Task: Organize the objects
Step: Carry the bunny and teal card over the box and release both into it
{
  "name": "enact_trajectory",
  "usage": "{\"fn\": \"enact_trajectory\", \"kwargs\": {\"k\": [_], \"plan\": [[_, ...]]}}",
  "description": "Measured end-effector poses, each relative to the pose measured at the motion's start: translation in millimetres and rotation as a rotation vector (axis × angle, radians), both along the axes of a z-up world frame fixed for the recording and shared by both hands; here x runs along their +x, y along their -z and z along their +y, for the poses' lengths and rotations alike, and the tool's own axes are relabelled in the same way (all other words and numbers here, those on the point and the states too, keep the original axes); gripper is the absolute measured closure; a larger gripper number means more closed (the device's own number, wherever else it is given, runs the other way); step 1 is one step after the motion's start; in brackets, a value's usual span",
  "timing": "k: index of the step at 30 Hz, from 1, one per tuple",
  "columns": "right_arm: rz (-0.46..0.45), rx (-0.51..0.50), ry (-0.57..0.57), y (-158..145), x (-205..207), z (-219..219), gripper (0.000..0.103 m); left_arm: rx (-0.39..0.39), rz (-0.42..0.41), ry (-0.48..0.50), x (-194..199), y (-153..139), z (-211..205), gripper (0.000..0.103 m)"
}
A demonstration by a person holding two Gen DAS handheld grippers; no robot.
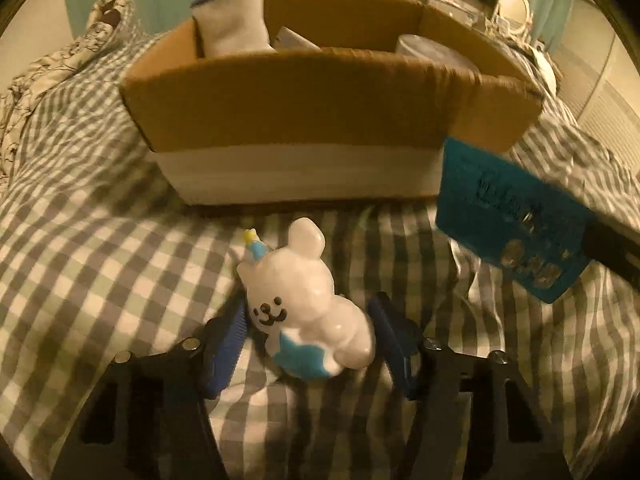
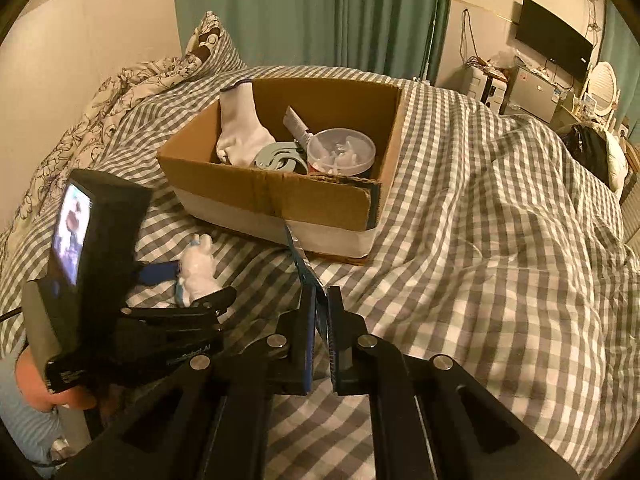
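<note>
Left wrist view: the left gripper (image 1: 310, 344) is spread, its blue pads flanking a white bear figurine (image 1: 310, 312) lying on the checked bedcover (image 1: 100, 272) at lower centre, apparently positioned for a grasp. The cardboard box (image 1: 320, 120) fills the upper frame; a teal card (image 1: 516, 224) is seen at right.

Right wrist view: the right gripper (image 2: 320, 336) is pinched on the teal card, presented edge-on at centre, presumably for transfer. The box, upper centre, holds a white glove (image 2: 240, 132) and a clear tub (image 2: 342, 150).

A bedroom: checked bedspread (image 2: 460, 200), curtain (image 2: 312, 12), wall television (image 2: 554, 38).
</note>
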State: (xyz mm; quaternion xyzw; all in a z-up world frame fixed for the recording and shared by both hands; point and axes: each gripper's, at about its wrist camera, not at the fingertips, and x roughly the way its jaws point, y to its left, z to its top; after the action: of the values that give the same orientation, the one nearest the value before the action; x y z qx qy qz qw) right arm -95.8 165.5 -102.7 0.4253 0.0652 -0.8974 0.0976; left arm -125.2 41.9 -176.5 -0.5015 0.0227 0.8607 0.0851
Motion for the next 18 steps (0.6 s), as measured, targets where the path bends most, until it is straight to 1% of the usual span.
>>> {"fn": "enact_trajectory", "kwargs": {"k": [4, 10, 16, 18], "plan": [[0.019, -0.001, 0.010, -7, 7, 5, 0.098, 0.009, 0.033, 0.010, 9, -10, 0, 0.041], [0.065, -0.007, 0.009, -24, 22, 7, 0.099, 0.031, 0.091, 0.025, 28, -38, 3, 0.041], [0.137, -0.023, -0.009, -56, 32, 3, 0.099, 0.025, 0.206, 0.046, 43, -86, 6, 0.041], [0.165, -0.030, -0.022, -69, 33, 2, 0.099, 0.023, 0.240, 0.047, 37, -100, 0, 0.041]]}}
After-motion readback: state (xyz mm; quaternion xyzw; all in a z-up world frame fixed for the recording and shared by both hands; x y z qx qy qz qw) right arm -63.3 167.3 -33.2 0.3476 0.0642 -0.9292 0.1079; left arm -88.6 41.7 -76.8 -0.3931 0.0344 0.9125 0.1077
